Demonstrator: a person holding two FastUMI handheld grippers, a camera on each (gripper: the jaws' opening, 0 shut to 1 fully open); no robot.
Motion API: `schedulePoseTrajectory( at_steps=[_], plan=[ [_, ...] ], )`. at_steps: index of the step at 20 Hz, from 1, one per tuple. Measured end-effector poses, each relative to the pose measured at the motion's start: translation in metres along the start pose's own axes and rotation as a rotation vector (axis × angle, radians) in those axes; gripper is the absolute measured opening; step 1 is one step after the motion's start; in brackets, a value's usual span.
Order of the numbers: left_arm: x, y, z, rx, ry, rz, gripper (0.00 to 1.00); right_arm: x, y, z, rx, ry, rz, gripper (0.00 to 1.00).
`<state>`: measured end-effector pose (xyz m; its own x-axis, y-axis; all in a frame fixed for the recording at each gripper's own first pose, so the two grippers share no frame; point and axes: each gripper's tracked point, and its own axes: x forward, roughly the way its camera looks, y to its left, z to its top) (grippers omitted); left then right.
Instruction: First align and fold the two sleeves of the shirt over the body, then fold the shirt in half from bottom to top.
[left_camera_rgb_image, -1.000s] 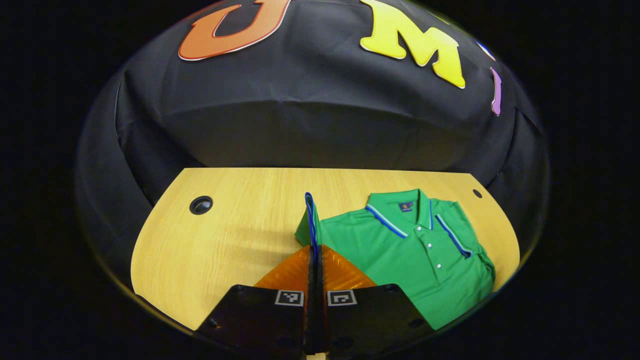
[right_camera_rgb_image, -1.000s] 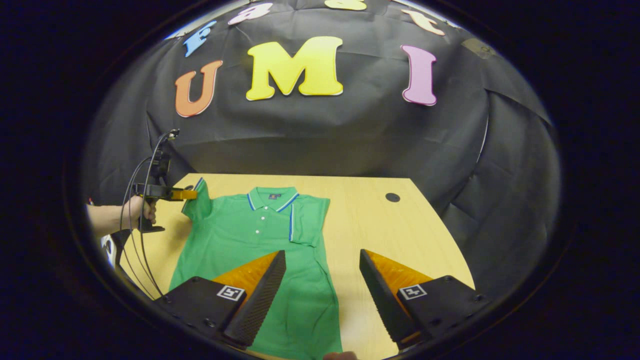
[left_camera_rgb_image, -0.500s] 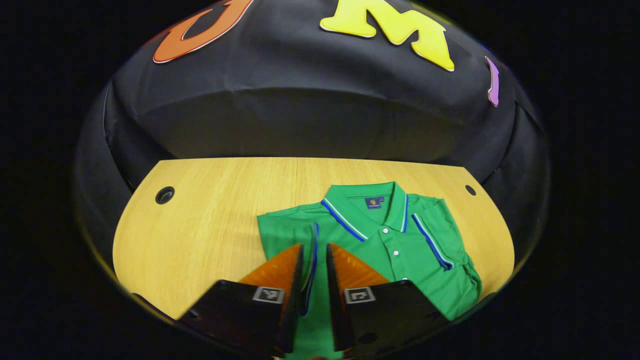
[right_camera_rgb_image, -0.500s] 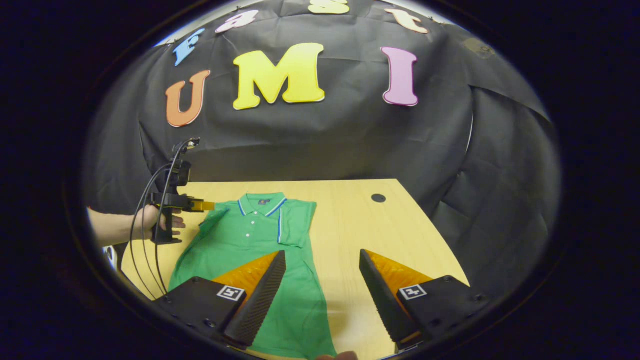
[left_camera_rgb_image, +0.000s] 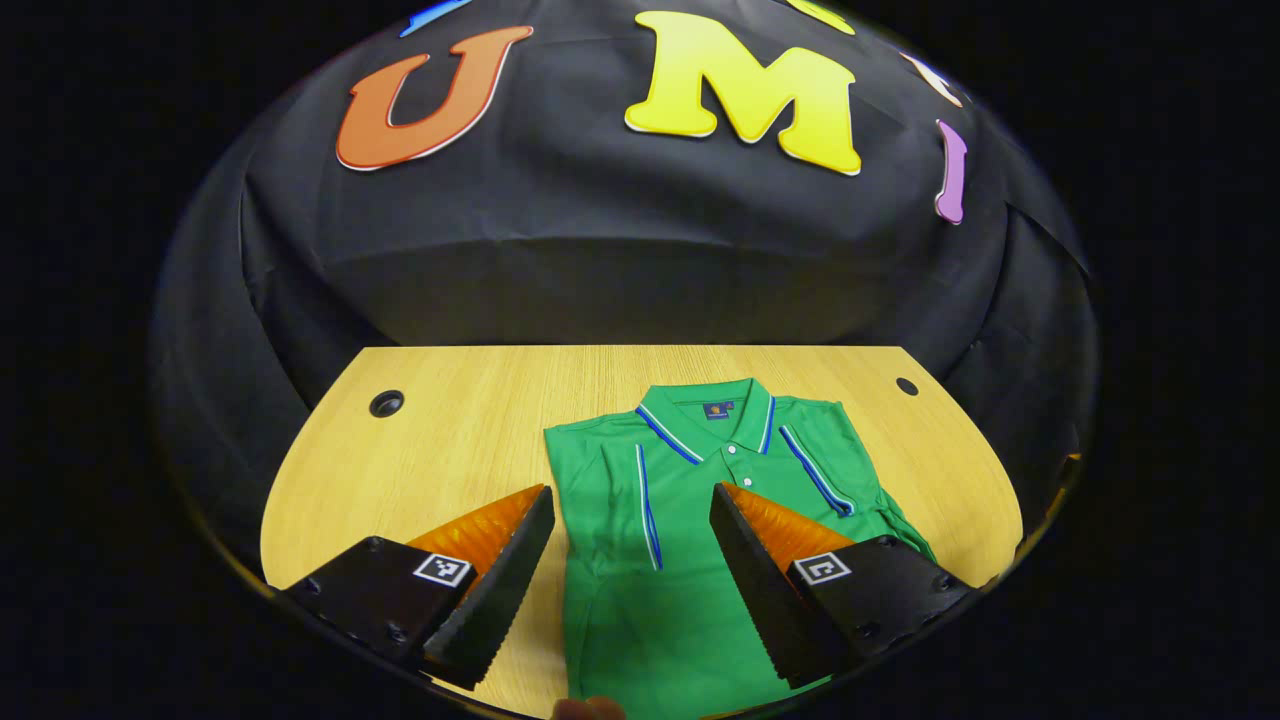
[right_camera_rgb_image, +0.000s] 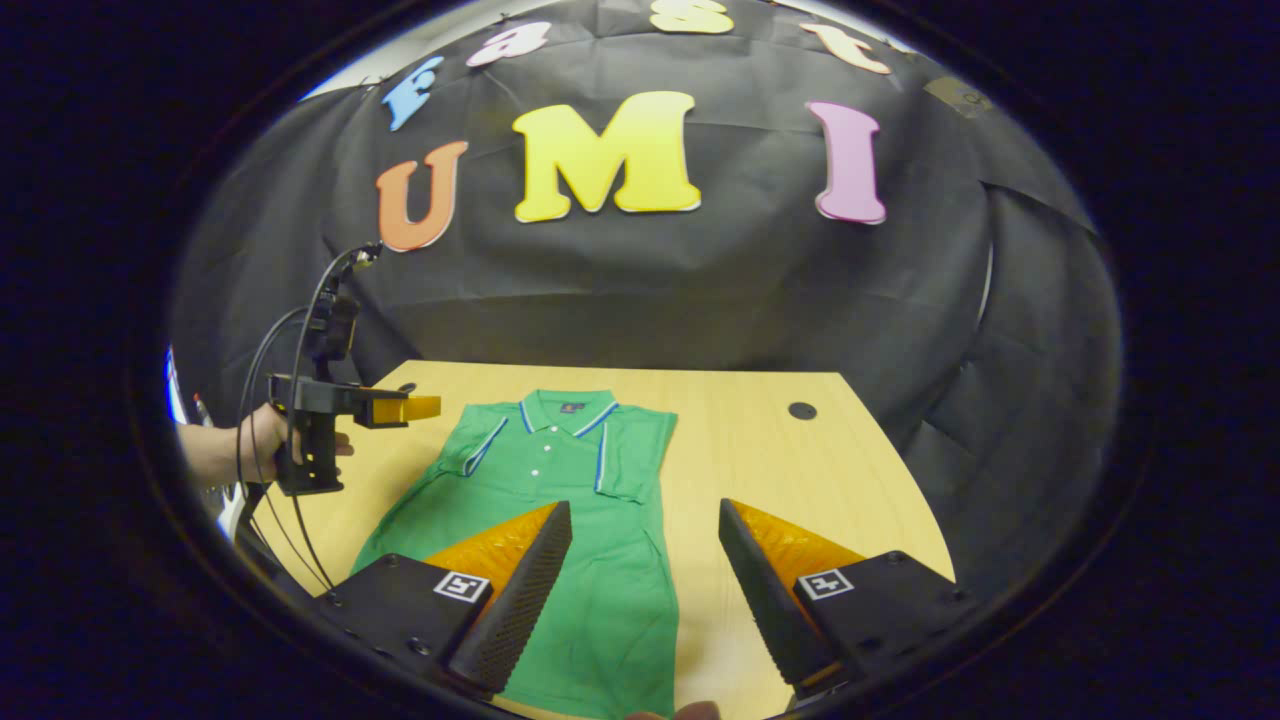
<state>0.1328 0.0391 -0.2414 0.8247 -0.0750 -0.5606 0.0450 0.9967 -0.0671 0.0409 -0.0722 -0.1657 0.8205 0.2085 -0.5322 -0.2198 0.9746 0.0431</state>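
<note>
Shirt (left_camera_rgb_image: 690, 520) lay flat on the table (left_camera_rgb_image: 450, 440), collar toward the wall, both sleeves folded over the body. Left gripper (left_camera_rgb_image: 632, 500) was released, jaws wide, above the shirt's left sleeve (left_camera_rgb_image: 620, 490). Right gripper (right_camera_rgb_image: 645, 515) also spread wide, holding nothing, over the shirt's right edge.

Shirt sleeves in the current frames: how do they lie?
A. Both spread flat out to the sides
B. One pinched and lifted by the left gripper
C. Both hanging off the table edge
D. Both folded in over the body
D: the shirt shows both striped sleeve cuffs lying on its chest, and the left gripper hangs open above it, holding nothing.
</note>
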Motion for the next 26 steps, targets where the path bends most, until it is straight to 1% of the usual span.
schedulePoseTrajectory(
  at_steps=[1, 2, 3, 5, 6, 7, 8, 10, 11, 12, 13, 14, 15, 16, 19, 22, 23, 26],
  plan=[
    [-0.017, -0.001, -0.005, 0.004, -0.003, 0.000, 1.00, 0.003, 0.003, -0.004, -0.025, 0.007, 0.023, 0.96],
    [-0.033, -0.003, -0.011, 0.013, -0.008, -0.003, 1.00, 0.006, 0.006, -0.007, -0.050, 0.016, 0.044, 0.94],
    [-0.048, -0.005, -0.018, 0.022, -0.013, -0.004, 1.00, 0.008, 0.006, -0.011, -0.076, 0.025, 0.060, 0.94],
    [-0.080, -0.011, -0.036, 0.046, -0.015, -0.012, 1.00, 0.006, 0.011, -0.027, -0.096, 0.064, 0.094, 0.96],
    [-0.094, -0.015, -0.050, 0.057, -0.003, -0.023, 1.00, 0.003, 0.012, -0.036, -0.104, 0.086, 0.106, 0.94],
    [-0.108, -0.017, -0.068, 0.070, 0.018, -0.033, 1.00, -0.001, 0.012, -0.047, -0.113, 0.112, 0.117, 0.94],
    [-0.122, -0.020, -0.085, 0.081, 0.044, -0.045, 1.00, -0.005, 0.013, -0.060, -0.117, 0.142, 0.132, 0.96],
    [-0.146, -0.021, -0.127, 0.102, 0.114, -0.067, 1.00, -0.016, 0.013, -0.091, -0.134, 0.211, 0.153, 0.95],
    [-0.158, -0.020, -0.150, 0.106, 0.158, -0.070, 1.00, -0.021, 0.010, -0.104, -0.150, 0.247, 0.158, 0.94],
    [-0.169, -0.019, -0.169, 0.096, 0.199, -0.074, 1.00, -0.028, 0.008, -0.121, -0.165, 0.283, 0.162, 0.96],
    [-0.178, -0.020, -0.187, 0.081, 0.236, -0.085, 1.00, -0.038, 0.004, -0.139, -0.179, 0.320, 0.163, 0.96],
    [-0.185, -0.020, -0.203, 0.076, 0.268, -0.092, 1.00, -0.047, 0.001, -0.154, -0.190, 0.353, 0.163, 0.96],
    [-0.191, -0.017, -0.220, 0.088, 0.300, -0.088, 1.00, -0.054, -0.002, -0.168, -0.201, 0.381, 0.162, 0.94],
    [-0.196, -0.012, -0.237, 0.113, 0.331, -0.084, 1.00, -0.059, -0.004, -0.184, -0.215, 0.410, 0.159, 0.96],
    [-0.211, -0.006, -0.277, 0.161, 0.401, -0.087, 1.00, -0.072, -0.010, -0.222, -0.261, 0.486, 0.153, 0.96],
    [-0.211, -0.005, -0.298, 0.170, 0.433, -0.088, 1.00, -0.077, -0.006, -0.244, -0.269, 0.526, 0.159, 0.96],
    [-0.210, -0.005, -0.302, 0.166, 0.439, -0.087, 1.00, -0.078, -0.006, -0.248, -0.267, 0.534, 0.159, 0.94],
    [-0.208, -0.002, -0.314, 0.141, 0.454, -0.072, 1.00, -0.074, -0.009, -0.257, -0.261, 0.550, 0.143, 0.94]
  ],
)
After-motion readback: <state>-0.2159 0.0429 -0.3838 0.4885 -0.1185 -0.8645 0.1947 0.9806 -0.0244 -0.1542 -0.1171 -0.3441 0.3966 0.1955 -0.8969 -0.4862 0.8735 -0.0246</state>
